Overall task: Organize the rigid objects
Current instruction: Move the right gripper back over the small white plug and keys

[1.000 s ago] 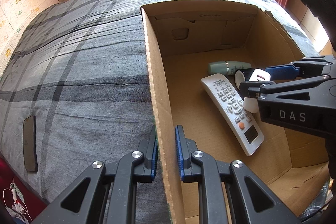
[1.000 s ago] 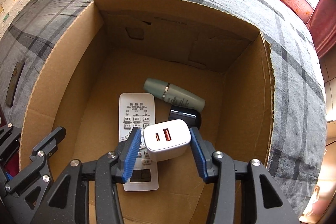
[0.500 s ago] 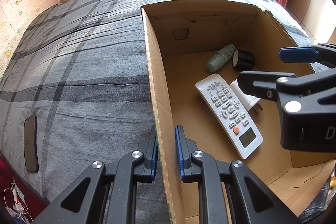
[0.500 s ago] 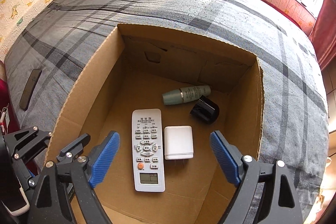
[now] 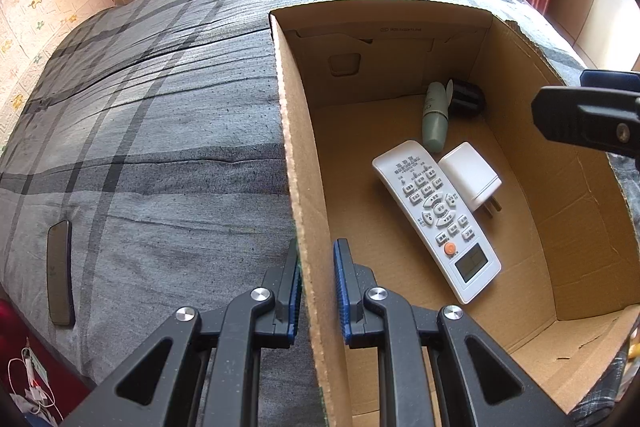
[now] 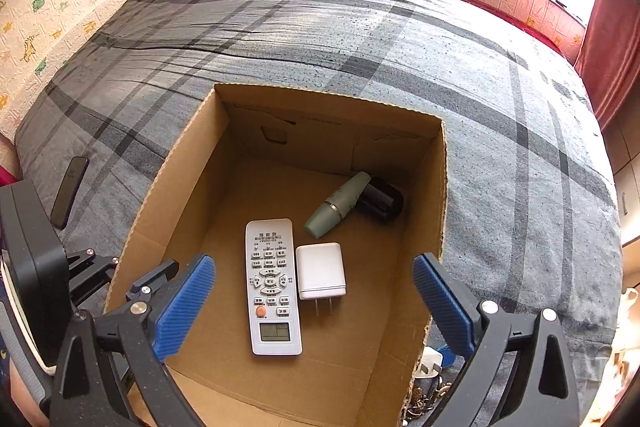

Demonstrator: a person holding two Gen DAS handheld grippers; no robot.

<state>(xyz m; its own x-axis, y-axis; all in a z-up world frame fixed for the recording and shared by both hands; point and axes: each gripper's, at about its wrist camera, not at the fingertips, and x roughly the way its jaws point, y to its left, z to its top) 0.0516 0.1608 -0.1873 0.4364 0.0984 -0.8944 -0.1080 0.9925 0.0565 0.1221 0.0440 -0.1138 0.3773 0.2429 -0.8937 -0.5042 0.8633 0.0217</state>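
Left wrist view
- Left tool [image 5: 316, 287]: jaws nearly together, clamped on the left wall of the cardboard box [image 5: 304, 187], one blue pad outside, one inside.
- Box: open-topped, sitting on a bed with a grey plaid bedspread [image 5: 160, 115].
- White remote [image 5: 436, 219]: flat on the box floor, buttons up, screen end toward the camera.
- White charger [image 5: 470, 175]: lying just right of the remote, touching or almost touching it, prongs toward the near side.
- Green bottle [image 5: 434, 117]: on its side beyond the remote, near the back wall.
- Black round object [image 5: 466, 97]: against the bottle, near the back right of the box floor.
- Right tool: only one black finger [image 5: 584, 123] shows at the right edge, above the box.
- Dark phone [image 5: 60, 271]: on the bedspread at far left, well apart from the box.

Right wrist view
- Right tool [image 6: 314, 301]: jaws have just been opening and now stand wide apart, above the box with nothing between the pads.
- Charger [image 6: 320, 271]: free on the box floor, beside the remote [image 6: 272, 283], prongs toward the camera.
- Bottle [image 6: 338, 205]: lying slantwise behind the charger, its far end against the black object [image 6: 382, 201].
- Left tool: partly visible at lower left on the box wall [image 6: 160, 223].
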